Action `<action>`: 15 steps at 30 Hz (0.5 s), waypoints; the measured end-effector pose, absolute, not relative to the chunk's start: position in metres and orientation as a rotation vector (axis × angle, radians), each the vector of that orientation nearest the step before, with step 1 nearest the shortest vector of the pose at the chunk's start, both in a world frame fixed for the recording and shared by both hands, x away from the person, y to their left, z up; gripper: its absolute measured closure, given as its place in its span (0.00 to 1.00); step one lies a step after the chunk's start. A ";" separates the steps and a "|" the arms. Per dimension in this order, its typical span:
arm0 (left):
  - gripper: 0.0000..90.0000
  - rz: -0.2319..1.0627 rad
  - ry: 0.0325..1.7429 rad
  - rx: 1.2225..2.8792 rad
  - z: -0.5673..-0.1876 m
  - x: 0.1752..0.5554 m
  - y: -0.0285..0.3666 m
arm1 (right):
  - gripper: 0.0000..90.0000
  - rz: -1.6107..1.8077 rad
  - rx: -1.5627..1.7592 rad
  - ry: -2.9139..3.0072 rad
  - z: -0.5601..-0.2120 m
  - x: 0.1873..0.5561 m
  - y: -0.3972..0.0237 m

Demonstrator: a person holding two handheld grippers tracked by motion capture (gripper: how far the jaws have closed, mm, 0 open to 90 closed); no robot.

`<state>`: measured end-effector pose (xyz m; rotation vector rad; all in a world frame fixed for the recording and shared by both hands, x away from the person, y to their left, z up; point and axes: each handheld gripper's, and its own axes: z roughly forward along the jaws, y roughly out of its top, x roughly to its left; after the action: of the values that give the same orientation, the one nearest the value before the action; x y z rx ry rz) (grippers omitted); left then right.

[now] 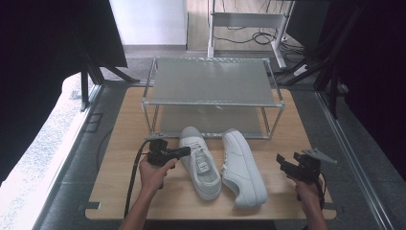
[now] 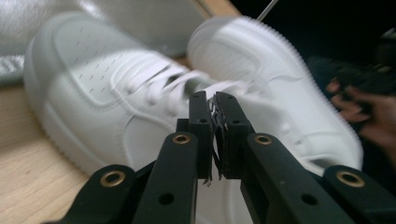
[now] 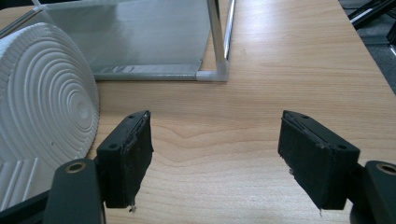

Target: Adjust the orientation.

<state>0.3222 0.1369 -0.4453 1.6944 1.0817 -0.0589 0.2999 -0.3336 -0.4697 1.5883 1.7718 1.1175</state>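
Two white sneakers lie on the wooden table point(image 1: 119, 191), just in front of a metal shoe rack point(image 1: 213, 91) with two shelves. The left sneaker point(image 1: 201, 163) stands upright on its sole, with its toe toward the rack. The right sneaker point(image 1: 244, 167) is tipped on its side, and the right gripper view shows the ring pattern under its sole. The two shoes lie close together, almost touching near the middle. The left gripper point(image 1: 184, 152) is right at the side of the left sneaker, near the laces. Its jaws are pressed nearly together, and in the left gripper view nothing is between them; the shoe is just behind the tips. The right gripper point(image 1: 283, 163) waits to the right of the tipped sneaker, near but not touching, and its jaws are spread wide with only bare table between them. The sneakers look light. The tops look soft and will bend when squeezed, but the rubber soles look stiff. The smooth white sides may be a bit slippery. I think the best place to grab is the edge of the opening by the heel, or the tongue, where the jaws can pinch a thin, firm bit. Grabbing the round toe would likely slip.
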 end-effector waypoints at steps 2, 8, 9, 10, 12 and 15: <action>0.97 -0.033 1.050 1.687 -0.435 0.316 0.137 | 0.29 1.115 1.593 1.769 -0.470 0.300 -0.334; 0.98 -0.022 0.948 1.758 -0.422 0.296 0.116 | 0.29 1.096 1.579 1.799 -0.471 0.300 -0.328; 0.98 -0.028 0.938 1.784 -0.423 0.293 0.108 | 0.29 1.094 1.574 1.804 -0.472 0.301 -0.327; 0.98 -0.033 0.928 1.803 -0.424 0.291 0.103 | 0.29 1.093 1.573 1.808 -0.472 0.301 -0.326; 0.99 -0.042 0.912 1.849 -0.429 0.287 0.092 | 0.29 1.090 1.570 1.811 -0.472 0.301 -0.325; 0.99 -0.043 0.910 1.919 -0.438 0.282 0.080 | 0.29 1.085 1.570 1.816 -0.473 0.301 -0.325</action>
<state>0.2818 0.0799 -0.4376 1.9193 0.9100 -0.0432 0.3014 -0.3248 -0.4733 1.5695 1.8155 1.0851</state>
